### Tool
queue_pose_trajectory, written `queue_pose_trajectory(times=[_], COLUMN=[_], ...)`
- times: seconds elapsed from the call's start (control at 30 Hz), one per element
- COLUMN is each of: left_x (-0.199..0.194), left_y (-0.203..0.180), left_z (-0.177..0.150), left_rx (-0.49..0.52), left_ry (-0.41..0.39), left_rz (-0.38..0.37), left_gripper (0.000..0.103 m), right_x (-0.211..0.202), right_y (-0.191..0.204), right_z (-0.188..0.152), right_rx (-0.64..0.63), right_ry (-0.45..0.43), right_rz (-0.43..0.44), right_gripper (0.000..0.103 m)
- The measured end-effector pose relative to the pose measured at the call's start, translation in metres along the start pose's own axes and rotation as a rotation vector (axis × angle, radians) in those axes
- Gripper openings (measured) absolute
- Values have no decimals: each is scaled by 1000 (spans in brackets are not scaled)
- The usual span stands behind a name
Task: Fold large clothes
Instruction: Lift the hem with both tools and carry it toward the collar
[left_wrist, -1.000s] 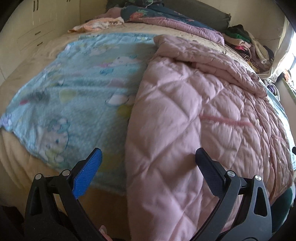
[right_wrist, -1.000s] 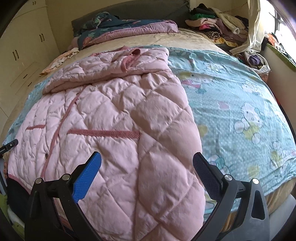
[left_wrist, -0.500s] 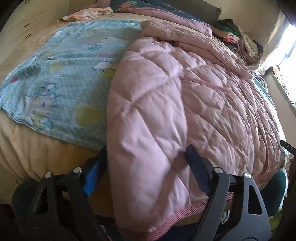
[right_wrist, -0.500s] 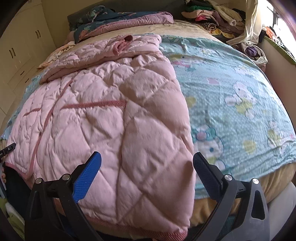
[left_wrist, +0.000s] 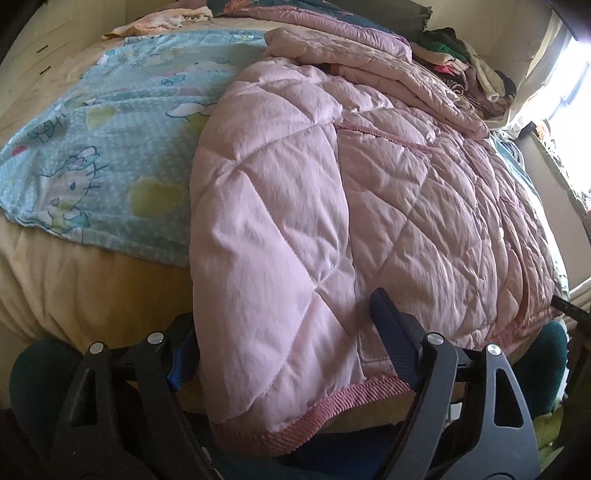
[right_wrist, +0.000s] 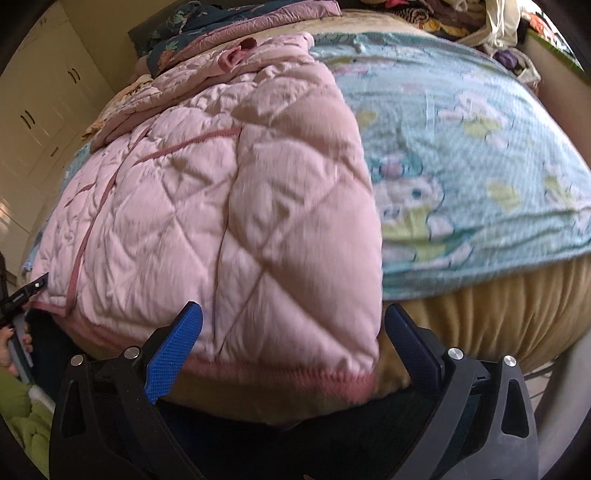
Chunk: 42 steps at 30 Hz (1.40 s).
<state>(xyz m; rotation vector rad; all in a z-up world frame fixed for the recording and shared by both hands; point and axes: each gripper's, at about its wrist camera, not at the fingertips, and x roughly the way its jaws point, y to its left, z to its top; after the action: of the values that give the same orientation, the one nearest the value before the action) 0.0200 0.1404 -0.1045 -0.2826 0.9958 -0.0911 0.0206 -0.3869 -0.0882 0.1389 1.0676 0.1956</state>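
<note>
Pink quilted jacket (left_wrist: 332, 206) lies spread across the bed (left_wrist: 74, 280), filling the frame centre, its ribbed hem (left_wrist: 332, 402) hanging over the near edge at the bottom. Your left gripper (left_wrist: 280, 343) pinches the folded side panel just above the hem, one finger tucked underneath, so the corner can lift. Your right gripper (right_wrist: 291, 343) stands open, straddling the opposite hem corner, gripping nothing yet.

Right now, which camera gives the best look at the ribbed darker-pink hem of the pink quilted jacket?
The left wrist view: the ribbed darker-pink hem is sharp there, curling over the bed edge. The right wrist view shows the same hem blurred and paler.
</note>
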Motion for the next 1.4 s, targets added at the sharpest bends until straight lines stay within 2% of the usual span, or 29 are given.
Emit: queue_pose_trajectory(times=[0.1,0.23,0.3,0.43,0.5,0.53,0.6,0.63,0.7,0.73,0.8,0.83,0.9,0.93,0.97,1.07,1.4], left_x=[0,1,1,0,-3,-4,-6,-8,-11,-13,-16,-17,-21,-24,-27,-33,-53], left_y=[1,3,4,4,3,2,1,1,0,0,-3,-5,-11,-12,-14,-17,-37], left_z=[-3,-7,-8,-8,-7,-7,-6,-6,-5,-4,-2,-2,0,1,3,10,37], left_rx=[-8,-14,-21,-32,-30,-27,-24,-22,-12,-9,6,14,42,48,53,76,151], left_ry=[9,22,22,21,18,17,4,0,-15,-22,-33,-37,-55,-65,-75,-90,-174], left_rz=[-9,-22,-29,-38,-56,-57,-66,-71,-73,-75,-76,-72,-62,-63,-67,-77,-92], left_gripper=[76,79,79,77,68,64,47,43,28,25,19,17,14,14,13,12,11], right_x=[1,-1,-5,-15,-21,-23,-20,-18,-12,-9,-1,0,-3,-7,-11,-23,-64], right_y=[-3,-1,2,1,0,0,-2,-3,-5,-4,-6,-6,-4,-2,2,11,32], right_z=[-7,-12,-13,-12,-11,-11,-9,-9,-8,-8,-8,-7,-7,-7,-6,-1,38], right_rx=[29,43,33,43,48,50,52,58,65,64,72,74,64,51,35,-28,-111], right_ry=[9,-7,-21,-65,-90,-100,-97,-90,-69,-58,-36,-33,-41,-55,-71,-110,-282], right_rz=[50,91,97,100,113,121,130,130,146,147,151,152,143,137,132,121,171], right_gripper=[97,84,76,49,43,41,41,43,50,55,57,56,47,35,29,21,16])
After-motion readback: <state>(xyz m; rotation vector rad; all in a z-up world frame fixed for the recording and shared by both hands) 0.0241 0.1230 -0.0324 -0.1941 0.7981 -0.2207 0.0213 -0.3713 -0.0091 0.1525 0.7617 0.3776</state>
